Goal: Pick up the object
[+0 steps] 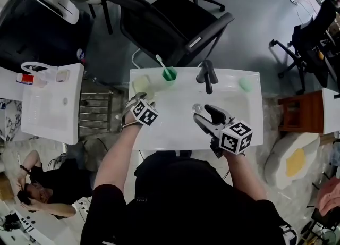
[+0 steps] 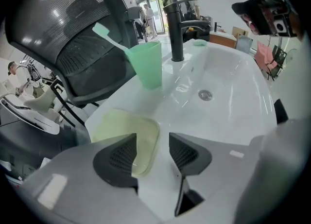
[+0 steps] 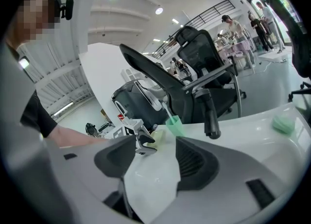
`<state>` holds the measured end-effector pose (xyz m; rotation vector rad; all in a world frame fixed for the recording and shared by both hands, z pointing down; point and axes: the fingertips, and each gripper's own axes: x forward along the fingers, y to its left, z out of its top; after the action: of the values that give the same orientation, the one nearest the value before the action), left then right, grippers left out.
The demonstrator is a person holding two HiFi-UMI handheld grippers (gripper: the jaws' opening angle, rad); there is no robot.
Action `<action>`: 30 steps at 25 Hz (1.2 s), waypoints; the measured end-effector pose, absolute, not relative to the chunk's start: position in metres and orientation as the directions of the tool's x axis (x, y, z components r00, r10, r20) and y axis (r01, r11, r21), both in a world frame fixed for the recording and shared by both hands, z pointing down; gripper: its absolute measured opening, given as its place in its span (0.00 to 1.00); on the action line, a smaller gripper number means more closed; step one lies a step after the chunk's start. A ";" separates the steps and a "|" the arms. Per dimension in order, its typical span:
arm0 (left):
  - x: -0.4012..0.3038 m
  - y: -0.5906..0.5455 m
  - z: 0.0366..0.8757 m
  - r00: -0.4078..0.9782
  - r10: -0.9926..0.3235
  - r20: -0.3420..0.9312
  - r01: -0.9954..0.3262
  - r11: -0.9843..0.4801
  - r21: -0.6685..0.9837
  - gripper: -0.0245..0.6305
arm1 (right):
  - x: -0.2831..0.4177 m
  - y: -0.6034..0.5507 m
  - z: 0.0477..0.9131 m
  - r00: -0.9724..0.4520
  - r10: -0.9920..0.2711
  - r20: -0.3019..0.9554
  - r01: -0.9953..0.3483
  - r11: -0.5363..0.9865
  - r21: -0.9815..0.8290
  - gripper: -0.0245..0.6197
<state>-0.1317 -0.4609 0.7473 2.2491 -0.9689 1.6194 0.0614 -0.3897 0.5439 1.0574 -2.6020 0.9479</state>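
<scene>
A pale yellow, rounded-square soap bar point(image 1: 141, 84) lies flat on the back left corner of the white sink point(image 1: 159, 138). My left gripper point(image 1: 139, 98) points steeply down at it. In the left gripper view the soap bar point(image 2: 121, 128) has its right edge between the open jaws of that gripper point(image 2: 153, 143); the pads do not press on it. My right gripper point(image 1: 201, 112) hovers open over the basin near the drain point(image 1: 197, 108), with nothing between its jaws point(image 3: 154, 145).
A green cup point(image 1: 169, 73) with a toothbrush stands behind the soap bar, next to the black faucet point(image 1: 207, 75). A green soap point(image 1: 245, 84) lies at the back right. A black office chair point(image 1: 175, 20) stands behind the sink, a second sink point(image 1: 48, 106) to the left.
</scene>
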 end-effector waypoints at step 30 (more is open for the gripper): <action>-0.140 -0.472 0.718 0.096 -0.529 0.843 -0.581 -0.717 -0.384 0.13 | 0.061 -0.383 0.540 -0.756 -0.549 0.356 -0.649 0.562 -0.512 0.45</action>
<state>-0.1404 -0.4719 0.7175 2.2908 -1.1614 1.7266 0.0610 -0.3826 0.5402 1.0188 -2.6362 0.9618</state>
